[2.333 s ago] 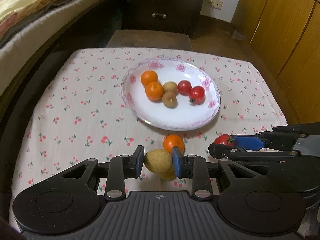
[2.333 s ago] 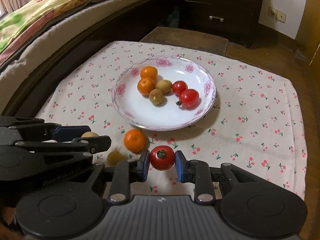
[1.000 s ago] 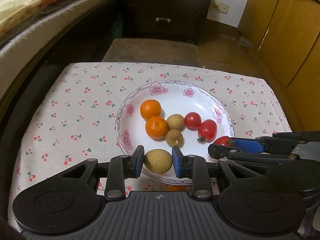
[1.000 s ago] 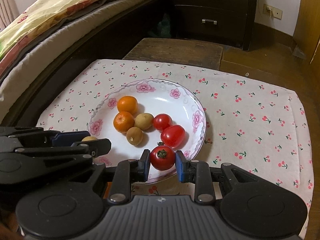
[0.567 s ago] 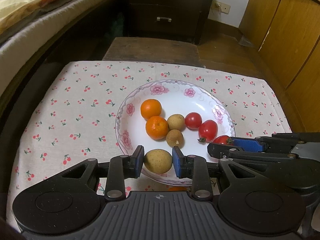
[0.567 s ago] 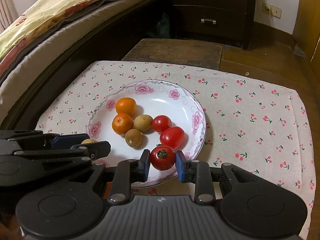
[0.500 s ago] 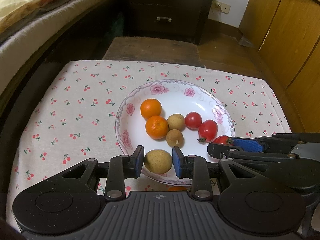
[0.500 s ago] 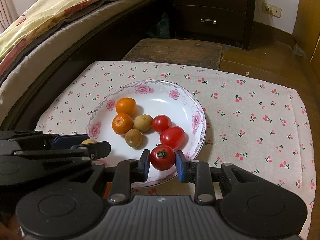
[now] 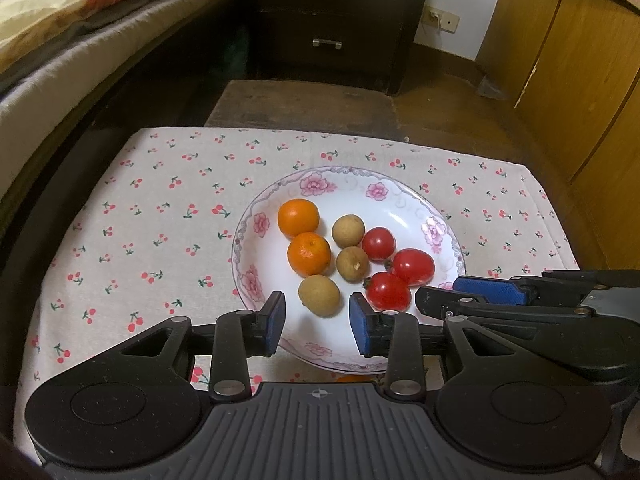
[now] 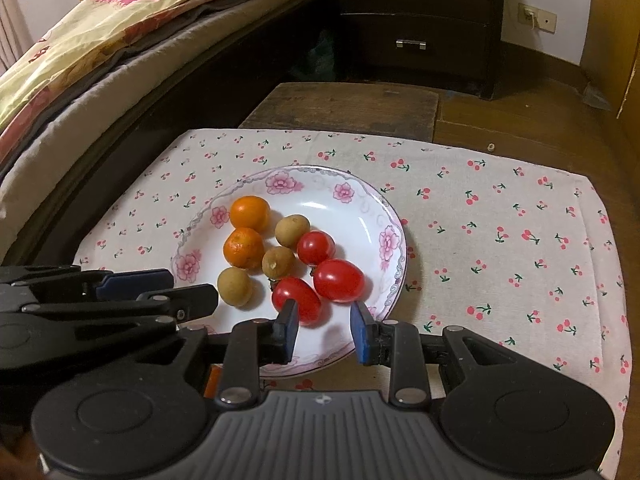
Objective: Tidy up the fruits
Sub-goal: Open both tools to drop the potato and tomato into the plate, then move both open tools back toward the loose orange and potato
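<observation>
The longan (image 9: 319, 295) lies on the plate (image 9: 404, 204) between the left hand-held gripper (image 9: 316, 326) pads, untouched. Its jaws, just widened, are released. The right hand-held gripper (image 10: 325, 330) is likewise released beside a tomato (image 10: 298, 298).

Cherry-print tablecloth (image 9: 160, 216) covers the low table, with a dark wooden bench (image 9: 300, 106) butted up against its far edge. Behind that sits a dark dresser (image 10: 420, 16) with two drawers. Bed (image 10: 100, 60) with a bright floral blanket runs along the left, yellow wooden cabinets (image 9: 560, 60) on the right.
</observation>
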Motion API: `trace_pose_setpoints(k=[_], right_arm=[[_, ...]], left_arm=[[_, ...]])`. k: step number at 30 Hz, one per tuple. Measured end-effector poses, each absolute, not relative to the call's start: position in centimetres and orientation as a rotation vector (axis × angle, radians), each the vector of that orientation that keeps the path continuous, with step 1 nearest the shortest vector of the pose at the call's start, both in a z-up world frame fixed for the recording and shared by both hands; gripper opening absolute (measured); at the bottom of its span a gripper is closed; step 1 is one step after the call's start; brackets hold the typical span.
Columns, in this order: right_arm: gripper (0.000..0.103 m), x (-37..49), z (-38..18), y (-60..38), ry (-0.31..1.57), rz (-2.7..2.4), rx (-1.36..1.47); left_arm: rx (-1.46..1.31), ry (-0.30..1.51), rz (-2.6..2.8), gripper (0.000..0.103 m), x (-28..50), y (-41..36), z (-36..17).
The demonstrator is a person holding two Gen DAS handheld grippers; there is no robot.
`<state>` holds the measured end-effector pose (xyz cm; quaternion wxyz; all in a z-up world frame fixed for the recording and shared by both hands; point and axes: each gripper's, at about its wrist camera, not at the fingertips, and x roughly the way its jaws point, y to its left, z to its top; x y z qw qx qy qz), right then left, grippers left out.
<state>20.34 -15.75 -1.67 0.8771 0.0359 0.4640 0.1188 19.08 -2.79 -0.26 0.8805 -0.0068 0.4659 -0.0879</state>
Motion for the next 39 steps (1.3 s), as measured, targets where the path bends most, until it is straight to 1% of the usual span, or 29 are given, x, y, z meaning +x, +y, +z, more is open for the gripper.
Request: trace_pose_setpoints(k=[17,39], right_arm=[[0.031,19.2,-0.9,-15.8,0.961,0.236,0.072],[0.031,16.6,-0.4,-15.2,0.965,0.237,0.070]], left_arm=[[-0.009,0.956,-0.193,0.050,17.9,-2.7,0.4],[-0.006,0.953,-0.206,0.050,15.5,-2.1,0.8]])
